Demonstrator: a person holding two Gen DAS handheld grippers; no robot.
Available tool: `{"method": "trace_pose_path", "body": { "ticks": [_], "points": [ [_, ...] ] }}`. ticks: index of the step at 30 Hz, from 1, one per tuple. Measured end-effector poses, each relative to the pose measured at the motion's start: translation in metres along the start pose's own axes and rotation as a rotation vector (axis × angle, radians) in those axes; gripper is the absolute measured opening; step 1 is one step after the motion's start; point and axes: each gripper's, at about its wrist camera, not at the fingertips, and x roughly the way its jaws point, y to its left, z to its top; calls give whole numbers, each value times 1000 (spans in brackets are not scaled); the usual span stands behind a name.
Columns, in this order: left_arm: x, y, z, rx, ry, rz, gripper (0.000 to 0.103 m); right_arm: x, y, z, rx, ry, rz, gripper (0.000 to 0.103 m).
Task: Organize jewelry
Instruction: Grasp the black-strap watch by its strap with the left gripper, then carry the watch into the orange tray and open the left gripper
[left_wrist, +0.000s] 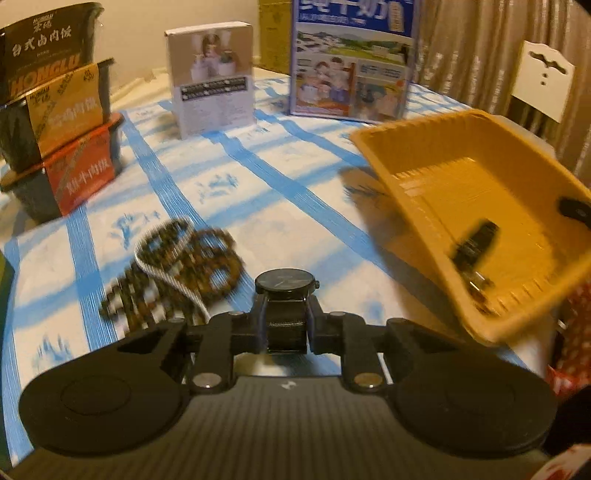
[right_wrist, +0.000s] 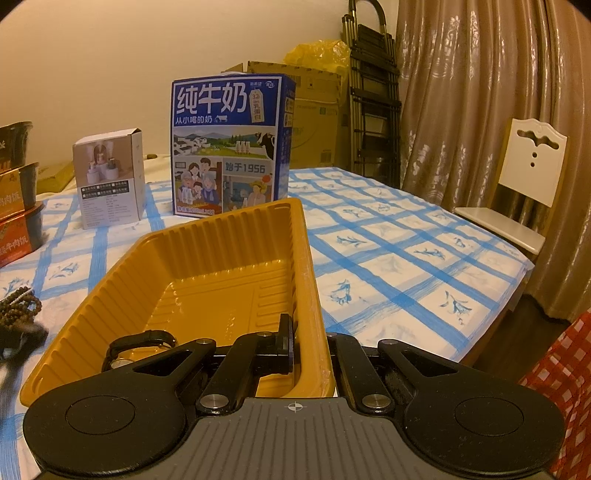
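Observation:
My left gripper (left_wrist: 286, 322) is shut on the mesh strap of a black watch (left_wrist: 286, 283), its dial pointing forward above the table. A pile of brown bead bracelets and a white cord (left_wrist: 173, 269) lies just left of it. A yellow plastic tray (left_wrist: 476, 192) is tilted up at the right, with another dark watch (left_wrist: 474, 251) inside. My right gripper (right_wrist: 308, 347) is shut on the tray's right wall (right_wrist: 306, 280); that watch (right_wrist: 136, 349) lies in the tray's near left corner. The beads (right_wrist: 18, 306) show at the left edge.
A blue milk carton (right_wrist: 229, 147) and a small white box (right_wrist: 110, 177) stand behind the tray. Stacked food bowls (left_wrist: 55, 122) stand at the far left. A white chair (right_wrist: 524, 184) and curtain are at the right, beyond the table edge.

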Motion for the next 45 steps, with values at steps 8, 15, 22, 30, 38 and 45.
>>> {"method": "trace_pose_path", "body": {
  "ticks": [8, 15, 22, 30, 38, 45],
  "points": [
    [-14, -5, -12, 15, 37, -31, 48, 0, 2, -1, 2, 2, 0, 3],
    [10, -15, 3, 88, 49, -16, 61, -1, 3, -3, 3, 2, 3, 3],
    [28, -18, 2, 85, 77, 11, 46, -2, 3, -4, 5, 2, 1, 3],
    [19, -19, 2, 93, 40, 24, 42, -2, 3, -4, 4, 2, 3, 3],
    [-14, -23, 14, 84, -58, 12, 42, -3, 5, -3, 2, -3, 5, 3],
    [-42, -37, 37, 91, -155, -37, 41, -4, 6, -2, -1, -4, 7, 3]
  ]
}}
